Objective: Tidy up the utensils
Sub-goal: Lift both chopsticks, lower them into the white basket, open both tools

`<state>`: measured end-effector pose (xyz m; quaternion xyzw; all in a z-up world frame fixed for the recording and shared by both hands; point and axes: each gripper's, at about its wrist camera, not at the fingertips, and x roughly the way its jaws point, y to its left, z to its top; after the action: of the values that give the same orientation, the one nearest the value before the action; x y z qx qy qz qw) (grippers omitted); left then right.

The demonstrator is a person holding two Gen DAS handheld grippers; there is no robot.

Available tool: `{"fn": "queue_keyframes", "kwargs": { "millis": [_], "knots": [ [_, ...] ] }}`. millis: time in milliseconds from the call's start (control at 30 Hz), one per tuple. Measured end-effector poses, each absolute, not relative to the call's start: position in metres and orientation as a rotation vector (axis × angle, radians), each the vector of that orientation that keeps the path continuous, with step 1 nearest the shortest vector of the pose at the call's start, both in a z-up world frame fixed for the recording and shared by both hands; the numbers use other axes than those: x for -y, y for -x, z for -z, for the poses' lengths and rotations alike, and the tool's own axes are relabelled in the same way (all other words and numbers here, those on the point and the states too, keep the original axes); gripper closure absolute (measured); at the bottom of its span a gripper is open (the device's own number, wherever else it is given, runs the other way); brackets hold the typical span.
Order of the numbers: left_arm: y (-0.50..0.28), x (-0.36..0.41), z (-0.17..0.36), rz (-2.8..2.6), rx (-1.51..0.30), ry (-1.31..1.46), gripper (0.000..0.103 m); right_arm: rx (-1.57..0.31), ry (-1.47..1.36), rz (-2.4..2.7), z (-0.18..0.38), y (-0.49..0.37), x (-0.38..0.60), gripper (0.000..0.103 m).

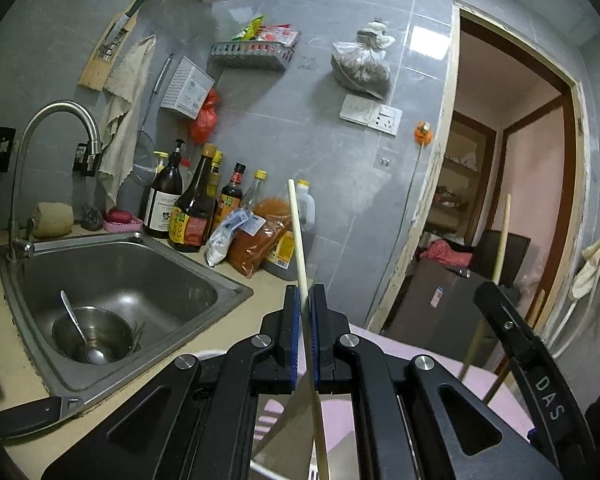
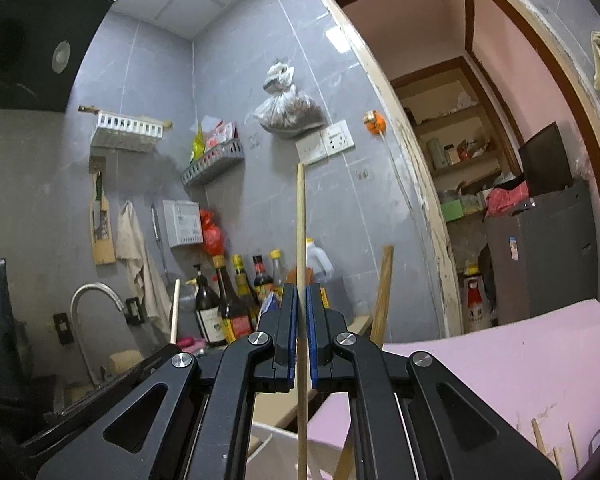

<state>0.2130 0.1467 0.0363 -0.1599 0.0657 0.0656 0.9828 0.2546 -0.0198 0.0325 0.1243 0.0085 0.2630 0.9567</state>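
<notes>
I've got a chopstick (image 1: 298,236) pinched upright in my left gripper (image 1: 305,320) and a second chopstick (image 2: 300,248) clamped in my right gripper (image 2: 300,320), both above the pink board (image 2: 520,356). Thin sticks could pivot or slip; sink (image 1: 220,276) left, bottles (image 1: 196,208) ahead, open room right.

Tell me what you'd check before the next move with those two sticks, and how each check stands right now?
1. Left gripper clamped on its chopstick: ok.
2. Right gripper clamped on its chopstick: ok.
3. Both chopsticks roughly upright: ok.
4. Where the chopsticks should go: cannot tell.
5. Spoon in the bowl in the sink, not yet sorted: not ok.
</notes>
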Motion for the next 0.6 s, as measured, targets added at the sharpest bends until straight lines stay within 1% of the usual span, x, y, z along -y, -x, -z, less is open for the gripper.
{"fn": "queue_keyframes", "kwargs": {
  "millis": [600],
  "knots": [
    [-0.2, -0.148, -0.036, -0.066, -0.229, 0.333, 0.099, -0.129, -0.161, -0.596, -0.026, -0.249, 0.02, 0.099]
  ]
}}
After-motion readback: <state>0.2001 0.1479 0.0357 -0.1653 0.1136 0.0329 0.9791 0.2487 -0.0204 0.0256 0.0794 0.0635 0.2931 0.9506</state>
